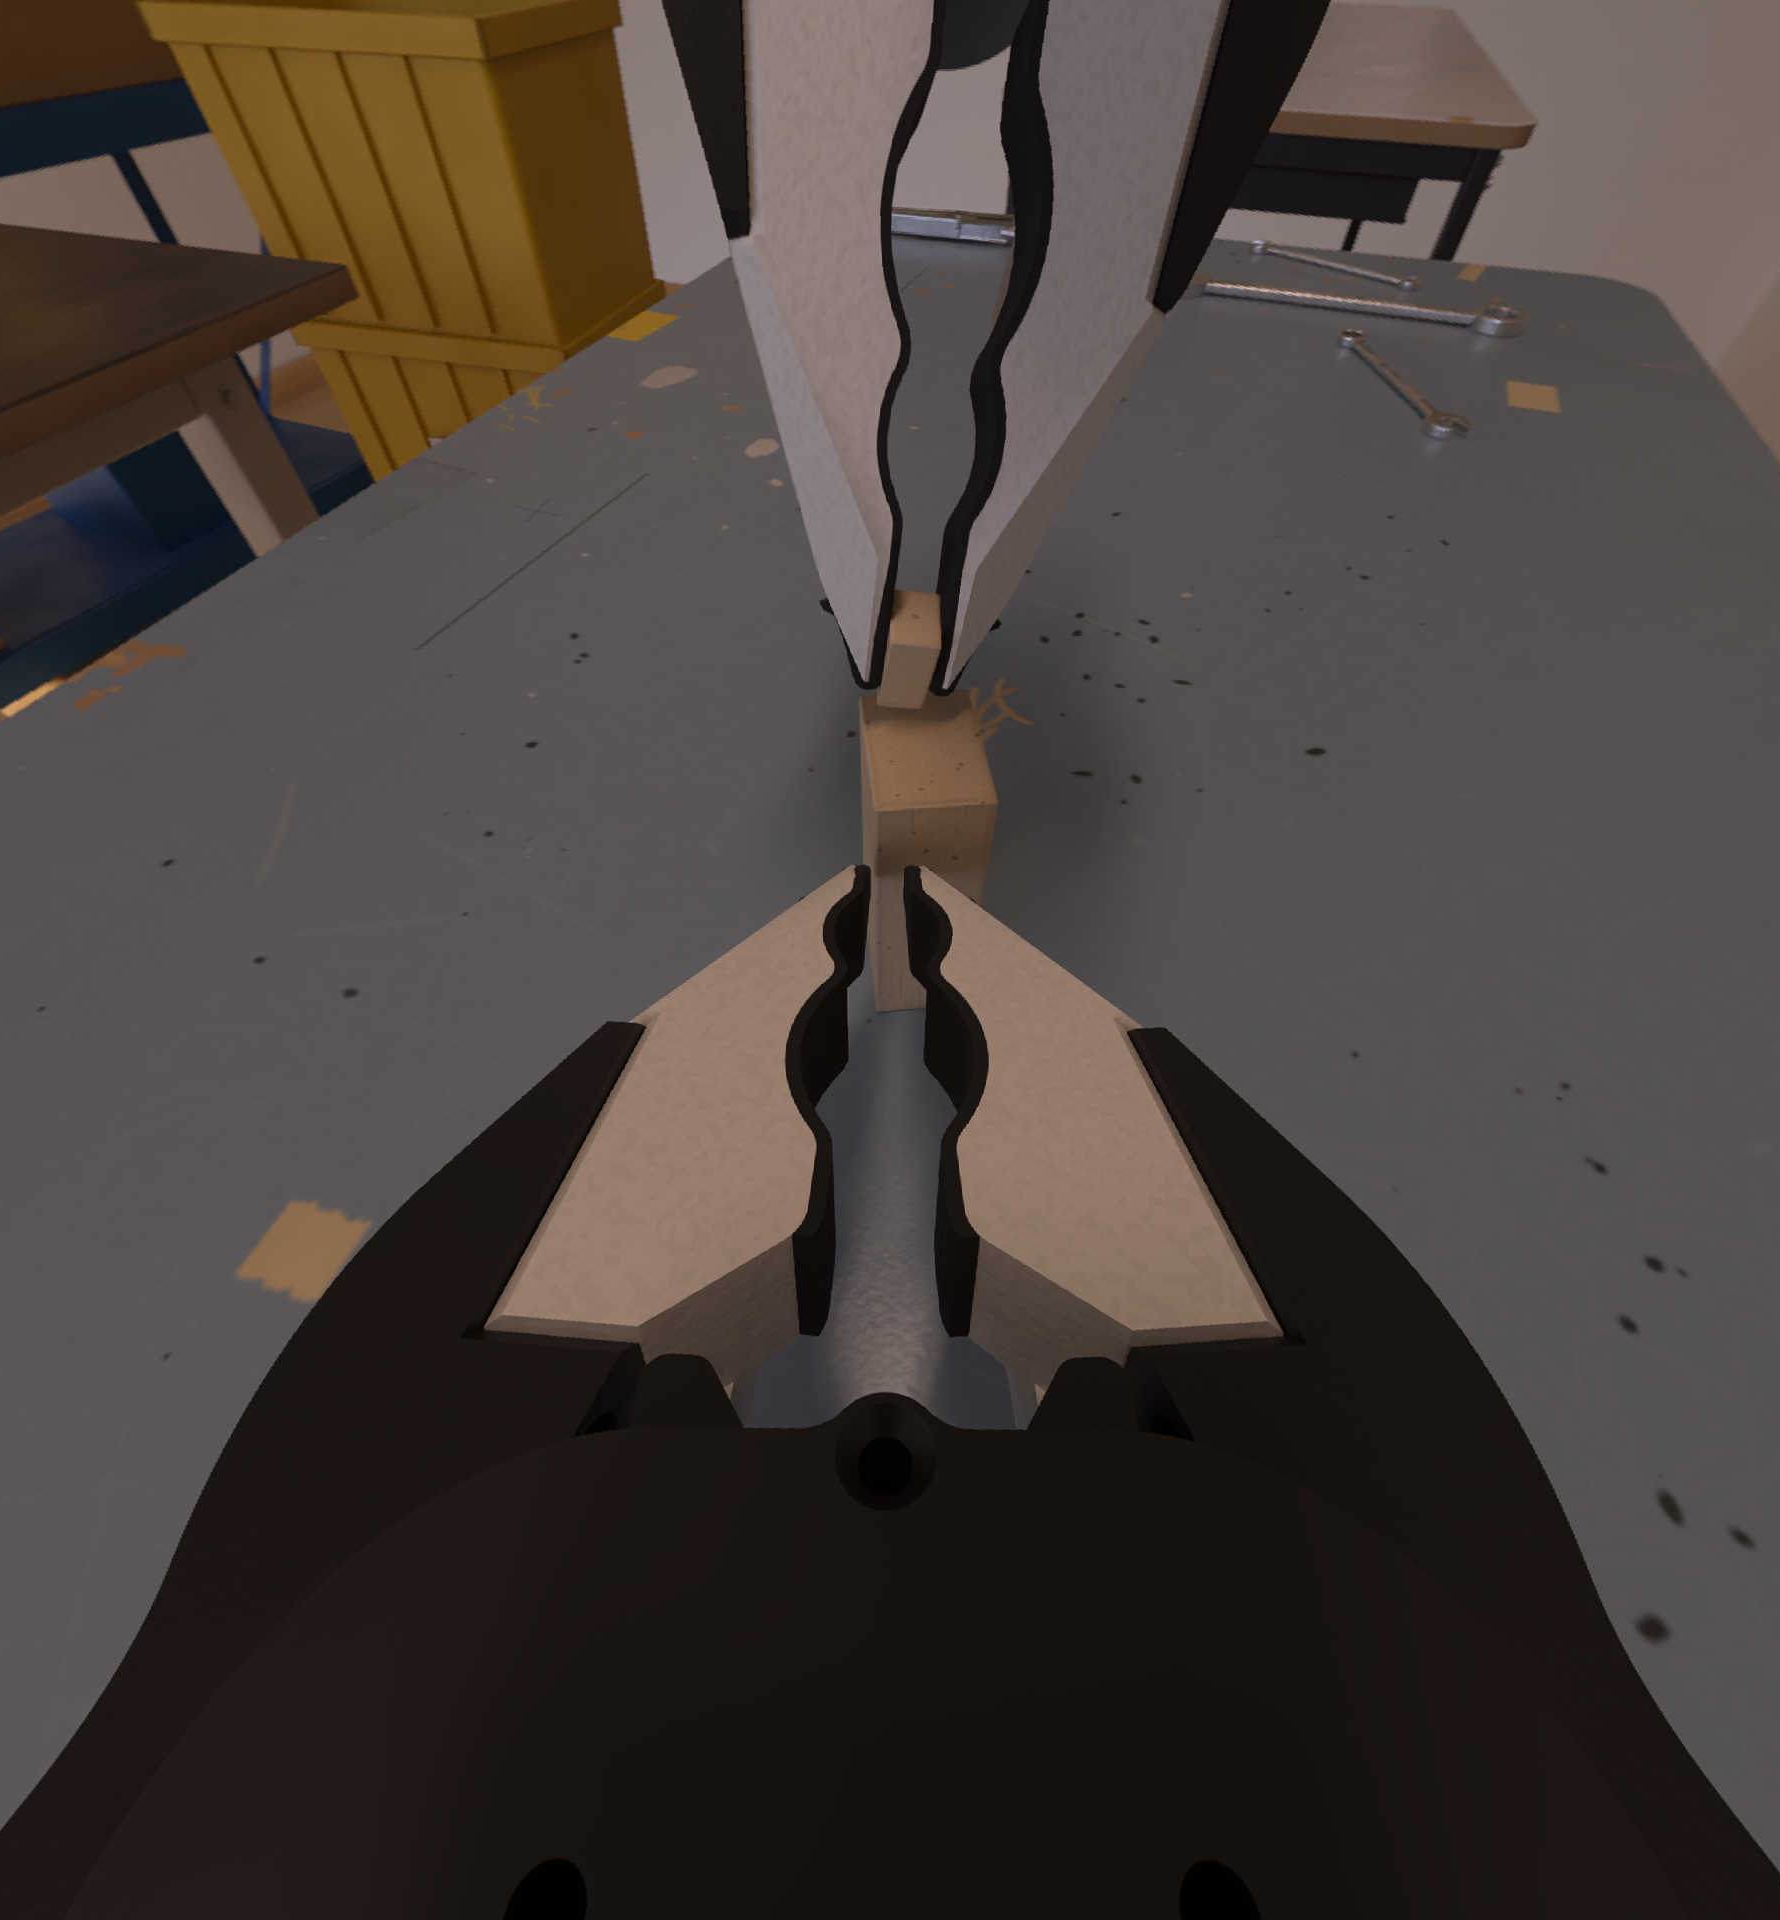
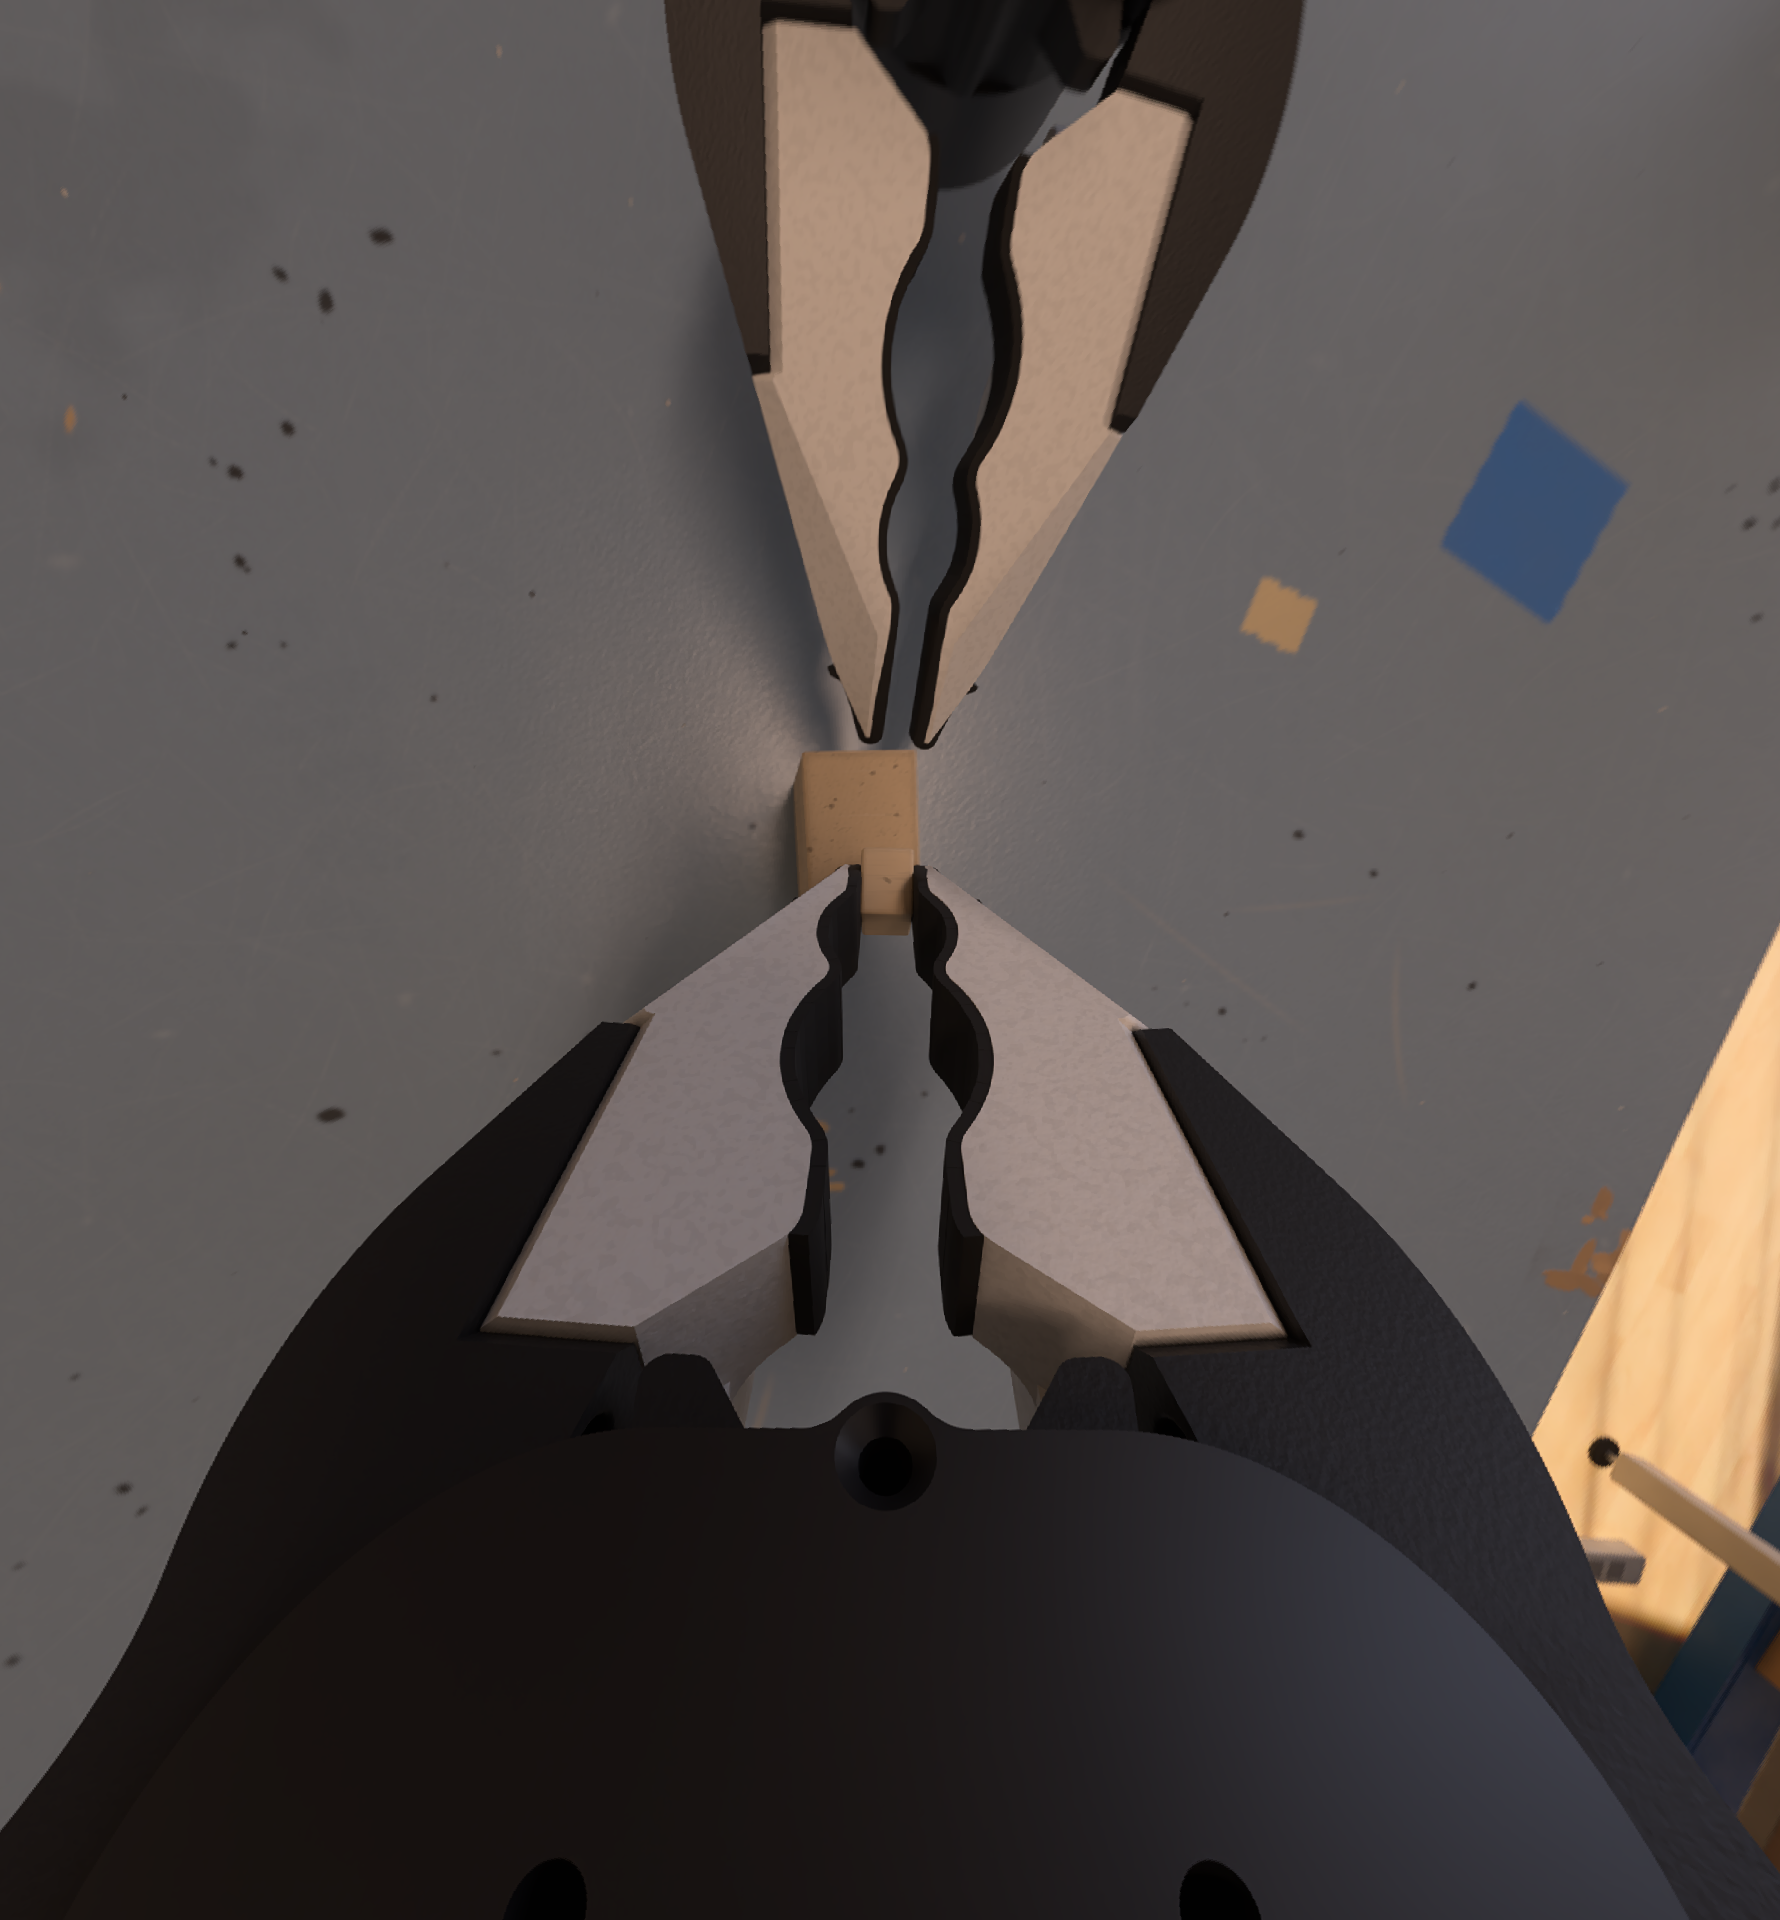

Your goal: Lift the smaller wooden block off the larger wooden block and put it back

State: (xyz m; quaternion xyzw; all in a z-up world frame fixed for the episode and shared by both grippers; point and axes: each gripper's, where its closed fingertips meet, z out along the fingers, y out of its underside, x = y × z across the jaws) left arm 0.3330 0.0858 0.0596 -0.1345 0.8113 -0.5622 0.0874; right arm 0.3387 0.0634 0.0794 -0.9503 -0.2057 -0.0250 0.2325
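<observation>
The larger wooden block (image 1: pixel 930 821) stands upright on the grey table (image 1: pixel 346 831). My right gripper (image 2: pixel 886 883) comes down from above and is shut on the smaller wooden block (image 2: pixel 886 891), also seen in the left wrist view (image 1: pixel 912 649). The small block is at the top of the larger block (image 2: pixel 853 810), near one edge; I cannot tell if they touch. My left gripper (image 1: pixel 886 883) is low over the table, nearly shut with a thin gap, and holds nothing. Its tips are just short of the larger block's side.
Several wrenches (image 1: pixel 1385 301) lie at the far right of the table. Yellow crates (image 1: pixel 398 208) stand off its far left, beside a dark wooden table (image 1: pixel 86 343). Blue tape (image 2: pixel 1530 509) and tan tape (image 2: pixel 1279 613) patches mark the surface. The table edge runs at right (image 2: pixel 1696 1195).
</observation>
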